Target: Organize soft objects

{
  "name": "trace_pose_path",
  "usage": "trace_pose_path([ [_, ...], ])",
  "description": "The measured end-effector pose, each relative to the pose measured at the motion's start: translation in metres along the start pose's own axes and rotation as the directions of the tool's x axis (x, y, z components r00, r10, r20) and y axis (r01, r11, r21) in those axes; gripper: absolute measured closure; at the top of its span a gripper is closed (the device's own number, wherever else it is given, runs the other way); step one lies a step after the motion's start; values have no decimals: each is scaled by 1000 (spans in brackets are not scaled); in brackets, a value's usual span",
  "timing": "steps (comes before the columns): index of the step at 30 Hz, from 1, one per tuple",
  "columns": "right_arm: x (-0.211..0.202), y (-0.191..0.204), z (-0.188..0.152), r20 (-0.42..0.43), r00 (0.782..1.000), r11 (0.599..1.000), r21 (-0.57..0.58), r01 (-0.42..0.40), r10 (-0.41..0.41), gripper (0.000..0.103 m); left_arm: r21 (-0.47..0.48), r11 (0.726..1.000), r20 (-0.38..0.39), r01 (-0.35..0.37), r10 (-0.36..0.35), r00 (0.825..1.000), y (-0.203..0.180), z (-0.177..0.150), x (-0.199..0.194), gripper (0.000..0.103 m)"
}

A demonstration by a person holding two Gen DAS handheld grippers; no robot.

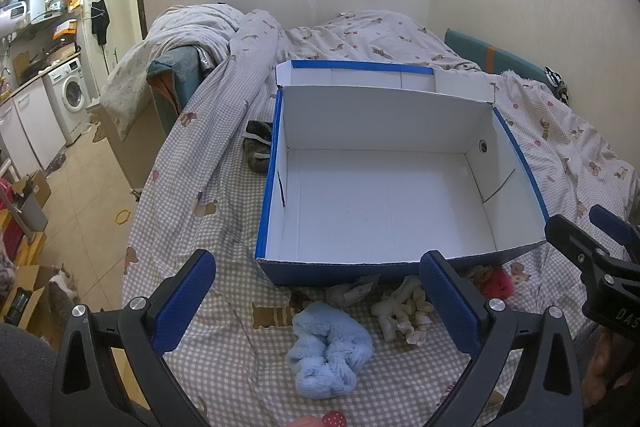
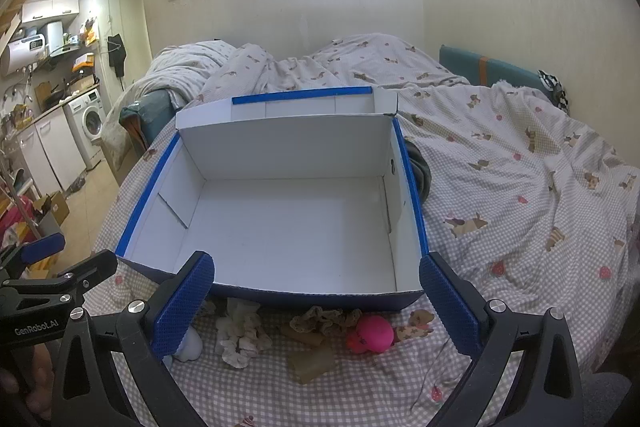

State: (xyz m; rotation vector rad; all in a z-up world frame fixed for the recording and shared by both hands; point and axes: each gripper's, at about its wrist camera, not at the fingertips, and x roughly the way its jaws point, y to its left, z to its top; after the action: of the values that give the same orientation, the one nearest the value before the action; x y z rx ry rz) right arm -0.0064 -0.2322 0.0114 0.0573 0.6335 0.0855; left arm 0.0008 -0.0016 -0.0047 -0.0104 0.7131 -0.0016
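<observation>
1. The only clearly readable writing is "GenRobot.AI", printed in white on the black body of the left hand-held gripper as it appears at the left edge of the right wrist view. In the left wrist view the right hand-held gripper shows the partial letters "DAS" on its black body at the right edge.
2. A paper tag lying against the box front in the left wrist view carries print too small to read.
3. The left hand-held gripper has its blue-padded fingers spread wide, holding and touching nothing; it hangs over the blue fluffy scrunchie on the bed.
4. The right hand-held gripper is likewise spread wide and empty, its blue fingers framing the soft things at the near edge of the bed.
5. The open blue box with a white inside sits on the checked sheet near the bed's near edge, its lid flap folded back.
6. In front of the box lie a cream scrunchie, a lacy brown scrunchie, a pink soft toy and a brown piece.
7. None of them is in the box.
8. A dark sock lies just beside the box's left wall.
</observation>
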Motion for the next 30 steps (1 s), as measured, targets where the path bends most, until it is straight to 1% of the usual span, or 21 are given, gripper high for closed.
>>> trace_pose_path([
  [7,0,0,1,4,1000,1000,11,-3,3,0,2,1000,-1,5,-5,1000,1,-1,0,1],
  [30,5,-6,1,-32,999,999,41,-20,22,0,19,1000,8,-1,1,1000,-3,-1,-3,1],
])
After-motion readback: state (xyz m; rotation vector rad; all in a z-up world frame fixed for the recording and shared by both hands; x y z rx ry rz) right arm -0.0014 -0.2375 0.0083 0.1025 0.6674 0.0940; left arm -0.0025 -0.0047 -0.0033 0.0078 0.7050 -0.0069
